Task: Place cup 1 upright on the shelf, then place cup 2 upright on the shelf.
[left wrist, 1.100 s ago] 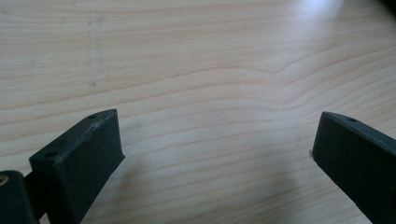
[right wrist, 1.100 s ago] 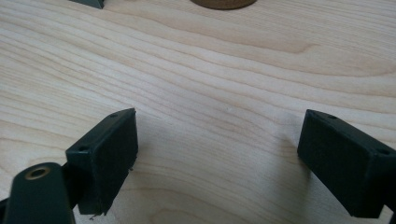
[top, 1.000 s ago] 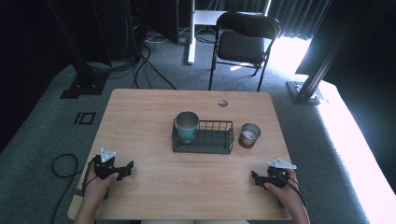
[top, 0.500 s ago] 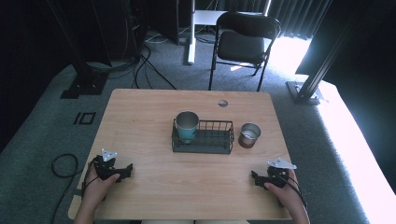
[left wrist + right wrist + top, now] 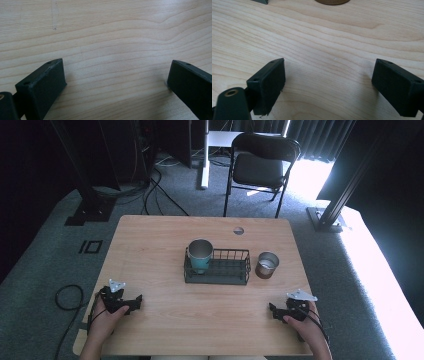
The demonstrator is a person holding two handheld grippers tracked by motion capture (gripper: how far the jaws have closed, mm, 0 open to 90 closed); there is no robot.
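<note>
A black wire basket (image 5: 217, 267) stands at the middle of the wooden table (image 5: 160, 240). A teal metal cup (image 5: 200, 255) stands upright in the basket's left end. A brown metal cup (image 5: 267, 264) stands on the table just right of the basket. My left gripper (image 5: 134, 302) rests on the table near the front left corner, open, bare wood between its jaws (image 5: 117, 82). My right gripper (image 5: 274, 310) rests near the front right corner, also open with nothing between its jaws (image 5: 329, 80). The brown cup's base (image 5: 332, 1) shows at the top edge of the right gripper view.
A round cable hole (image 5: 238, 230) is in the table's far side. A black folding chair (image 5: 260, 167) stands beyond the far edge. Cables (image 5: 67, 297) lie on the grey carpet left of the table. A black frame post (image 5: 345, 195) stands at the right.
</note>
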